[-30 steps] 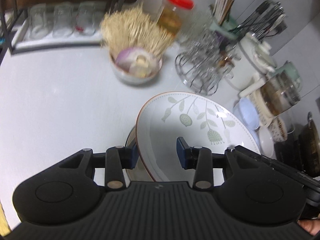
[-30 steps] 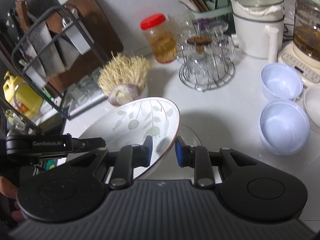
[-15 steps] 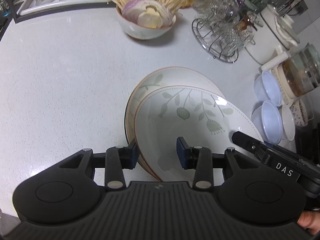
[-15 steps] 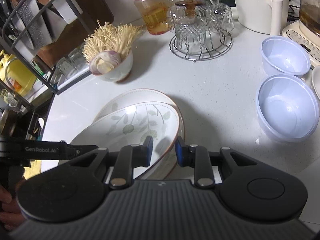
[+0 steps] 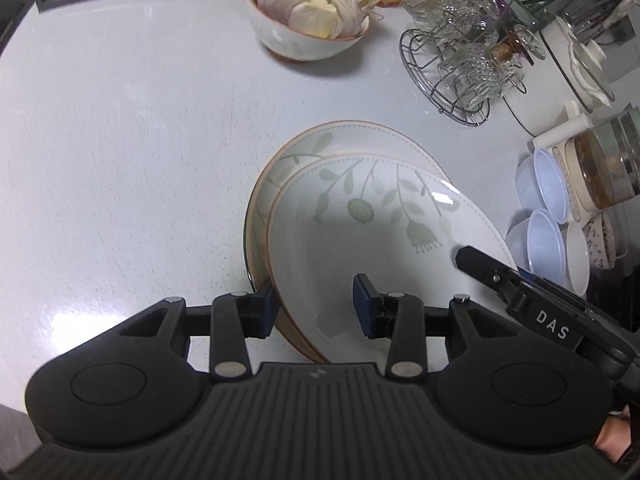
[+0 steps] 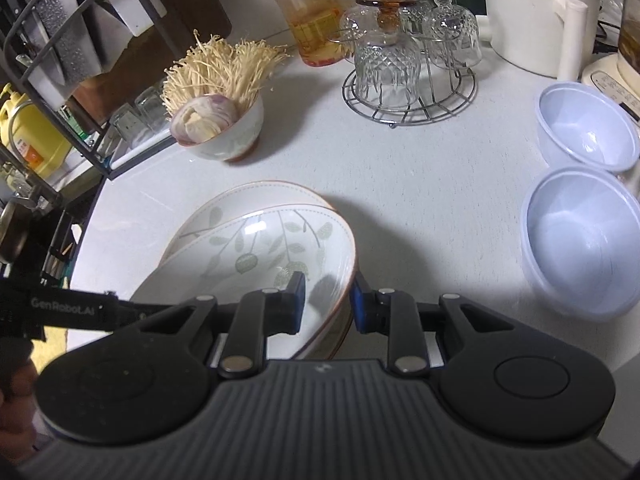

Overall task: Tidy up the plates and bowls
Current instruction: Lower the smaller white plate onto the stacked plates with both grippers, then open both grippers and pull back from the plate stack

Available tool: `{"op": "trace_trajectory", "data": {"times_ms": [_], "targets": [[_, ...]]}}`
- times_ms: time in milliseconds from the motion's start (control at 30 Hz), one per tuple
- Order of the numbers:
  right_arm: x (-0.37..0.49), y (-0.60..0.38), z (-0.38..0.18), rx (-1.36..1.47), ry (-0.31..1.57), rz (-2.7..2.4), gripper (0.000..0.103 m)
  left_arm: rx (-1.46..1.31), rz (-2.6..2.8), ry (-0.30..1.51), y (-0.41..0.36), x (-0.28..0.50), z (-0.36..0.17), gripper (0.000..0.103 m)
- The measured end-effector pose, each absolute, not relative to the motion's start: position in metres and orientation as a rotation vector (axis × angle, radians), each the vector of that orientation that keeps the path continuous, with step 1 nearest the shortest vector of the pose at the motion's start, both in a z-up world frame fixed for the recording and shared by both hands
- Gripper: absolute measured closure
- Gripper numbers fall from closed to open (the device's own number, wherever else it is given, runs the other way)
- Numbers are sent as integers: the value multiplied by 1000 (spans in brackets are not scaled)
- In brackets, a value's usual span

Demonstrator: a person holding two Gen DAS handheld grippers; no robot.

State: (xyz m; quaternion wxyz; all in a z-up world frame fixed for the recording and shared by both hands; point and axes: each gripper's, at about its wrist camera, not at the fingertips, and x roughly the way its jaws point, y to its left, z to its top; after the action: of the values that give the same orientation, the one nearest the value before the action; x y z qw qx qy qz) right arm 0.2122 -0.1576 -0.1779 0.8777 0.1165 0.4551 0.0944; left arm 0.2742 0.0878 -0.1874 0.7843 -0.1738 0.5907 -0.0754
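Observation:
A white leaf-patterned plate (image 5: 372, 240) rests tilted on a matching lower plate (image 5: 320, 148) on the white counter. My left gripper (image 5: 314, 308) straddles the upper plate's near-left rim with a wide gap, its jaws open. My right gripper (image 6: 326, 302) spans the same plate's (image 6: 260, 256) right rim, with a narrower gap around the rim; the lower plate (image 6: 256, 200) shows behind. Two pale blue plastic bowls (image 6: 580, 240) sit to the right, also in the left wrist view (image 5: 540, 236).
A bowl of onion and enoki mushrooms (image 6: 218, 120) stands behind the plates. A wire rack of upturned glasses (image 6: 404, 64), a red-lidded jar (image 6: 308, 16), a white cooker (image 6: 536, 12) and a dark rack (image 6: 60, 60) line the back.
The upper plate came down from a raised tilt onto the lower plate. Both grippers descended with it, and the left gripper's jaws have widened.

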Motion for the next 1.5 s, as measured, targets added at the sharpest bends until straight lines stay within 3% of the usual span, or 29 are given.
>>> {"op": "trace_trajectory", "data": {"times_ms": [767,1500], "targets": [[216,-158,-181,231,976,185,77,-462,-122,1234,117,256,-165,58],[149,-107,-52,224,720,190,77,-286,-264,844,136,198,-30,57]]}}
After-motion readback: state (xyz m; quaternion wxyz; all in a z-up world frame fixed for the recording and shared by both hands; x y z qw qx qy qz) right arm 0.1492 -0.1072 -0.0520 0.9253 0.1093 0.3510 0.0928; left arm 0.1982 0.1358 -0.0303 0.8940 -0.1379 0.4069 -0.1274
